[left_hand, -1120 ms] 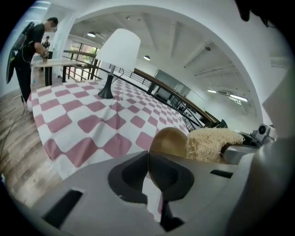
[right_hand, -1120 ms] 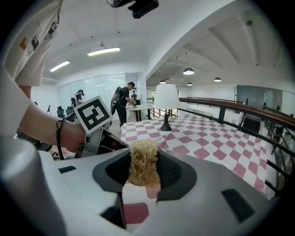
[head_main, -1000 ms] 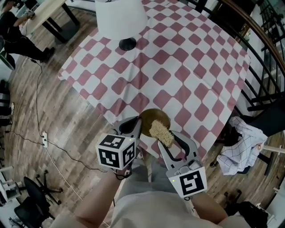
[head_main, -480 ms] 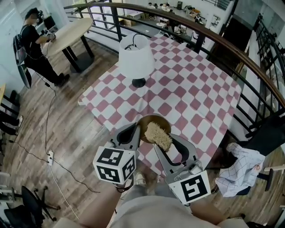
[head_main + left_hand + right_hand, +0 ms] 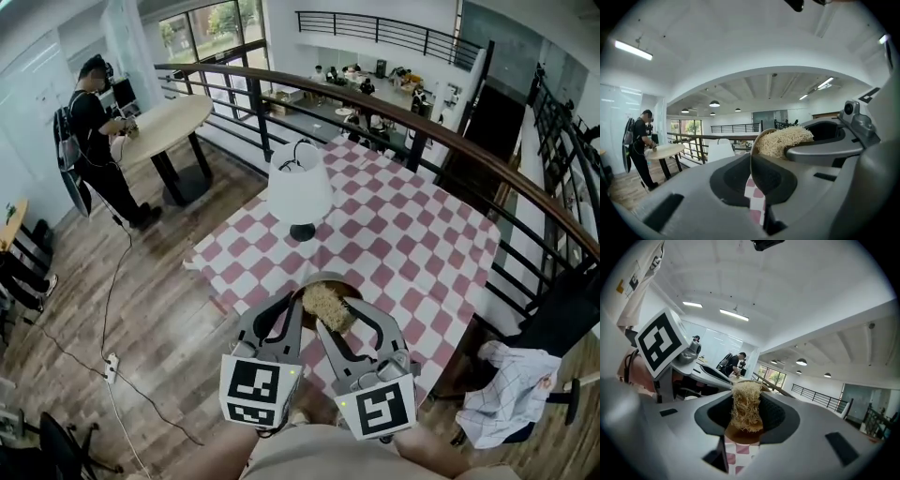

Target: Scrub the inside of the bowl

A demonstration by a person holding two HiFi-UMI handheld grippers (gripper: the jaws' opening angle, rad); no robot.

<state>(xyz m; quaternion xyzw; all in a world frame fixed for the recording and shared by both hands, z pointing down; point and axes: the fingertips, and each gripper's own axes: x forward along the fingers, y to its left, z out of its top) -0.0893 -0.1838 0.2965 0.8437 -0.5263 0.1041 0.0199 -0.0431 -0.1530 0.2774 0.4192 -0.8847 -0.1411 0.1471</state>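
Note:
A brown bowl (image 5: 314, 286) hangs tilted over the near edge of the chequered table (image 5: 412, 234). My left gripper (image 5: 293, 302) is shut on its rim, which shows edge-on between the jaws in the left gripper view as the bowl (image 5: 753, 157). A tan fibrous scrubber (image 5: 327, 304) rests inside the bowl, and my right gripper (image 5: 339, 316) is shut on it. In the right gripper view the scrubber (image 5: 743, 404) stands between the jaws with the bowl (image 5: 740, 434) behind it. The scrubber (image 5: 782, 140) also shows in the left gripper view.
A lamp with a white shade (image 5: 300, 190) stands on the table's far left part. A dark curved railing (image 5: 469, 141) runs behind the table. A person (image 5: 94, 127) stands at a round table (image 5: 169, 120) at far left. Clothes (image 5: 511, 394) lie at lower right.
Both grippers have risen with the bowl and the scrubber and drawn closer together. The head view has tilted up, so that the room beyond the table shows.

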